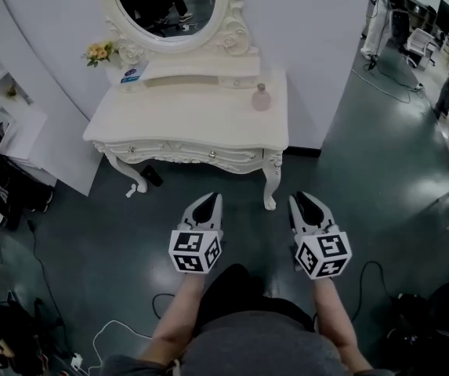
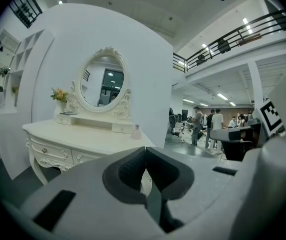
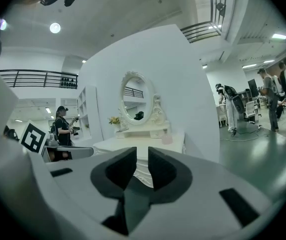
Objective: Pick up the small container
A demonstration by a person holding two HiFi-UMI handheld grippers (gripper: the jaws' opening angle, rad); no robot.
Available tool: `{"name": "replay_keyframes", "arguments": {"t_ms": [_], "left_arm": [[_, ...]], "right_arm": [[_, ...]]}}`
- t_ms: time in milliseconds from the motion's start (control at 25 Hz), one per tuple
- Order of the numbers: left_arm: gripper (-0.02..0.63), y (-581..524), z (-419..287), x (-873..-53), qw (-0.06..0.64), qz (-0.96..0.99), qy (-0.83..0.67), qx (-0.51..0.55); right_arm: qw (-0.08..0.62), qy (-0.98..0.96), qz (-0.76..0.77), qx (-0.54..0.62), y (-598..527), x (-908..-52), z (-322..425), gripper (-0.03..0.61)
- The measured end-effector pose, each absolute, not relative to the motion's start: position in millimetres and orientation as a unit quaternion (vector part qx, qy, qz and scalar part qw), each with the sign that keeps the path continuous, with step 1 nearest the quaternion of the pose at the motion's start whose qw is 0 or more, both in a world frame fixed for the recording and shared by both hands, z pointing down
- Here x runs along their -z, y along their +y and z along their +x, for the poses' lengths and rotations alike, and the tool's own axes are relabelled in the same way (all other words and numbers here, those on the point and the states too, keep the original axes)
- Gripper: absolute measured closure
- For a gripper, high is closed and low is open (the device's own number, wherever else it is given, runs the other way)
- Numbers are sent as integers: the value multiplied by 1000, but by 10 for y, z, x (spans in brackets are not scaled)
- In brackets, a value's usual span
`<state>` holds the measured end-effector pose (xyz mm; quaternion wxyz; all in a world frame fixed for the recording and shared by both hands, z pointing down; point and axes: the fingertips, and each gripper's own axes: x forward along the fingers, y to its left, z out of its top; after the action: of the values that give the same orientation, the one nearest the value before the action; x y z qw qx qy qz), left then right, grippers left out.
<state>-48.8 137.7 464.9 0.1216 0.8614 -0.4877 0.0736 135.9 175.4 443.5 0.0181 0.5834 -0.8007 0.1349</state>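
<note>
Head view: white vanity (image 1: pixel 193 120), teal floor (image 1: pixel 365 171)

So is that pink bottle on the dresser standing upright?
Upright: the bottle stands on its base, cap up, on the dresser.

The big room is bright all over. In the right gripper view a round lamp (image 3: pixel 55 28) glows at ten o'clock and strip lights (image 3: pixel 278 36) shine at two o'clock. In the head view the dark floor (image 1: pixel 396 178) has pale glare at three o'clock. A soft shadow lies under the white worktop (image 1: pixel 185 120), which looks washed out. Both gripper views bulge like a fish bowl, with black corners. The small container (image 2: pixel 137 132) looks tiny and fuzzy. The left gripper (image 2: pixel 145 154) sits so close to the lens that it looks soft.
</note>
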Motion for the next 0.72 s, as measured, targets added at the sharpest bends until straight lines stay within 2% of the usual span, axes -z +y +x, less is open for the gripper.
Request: {"name": "replay_keyframes", "arguments": {"t_ms": [480,720], "left_arm": [[607,1142,-555,-4725,126,856,-494,-82],[607,797,-579,-4775,134,855,-496,-79]], "right_arm": [[14,-802,579,-149,1481,-4487,1357,425],[18,-802,577,-156,1148,-4518,1342,403]]}}
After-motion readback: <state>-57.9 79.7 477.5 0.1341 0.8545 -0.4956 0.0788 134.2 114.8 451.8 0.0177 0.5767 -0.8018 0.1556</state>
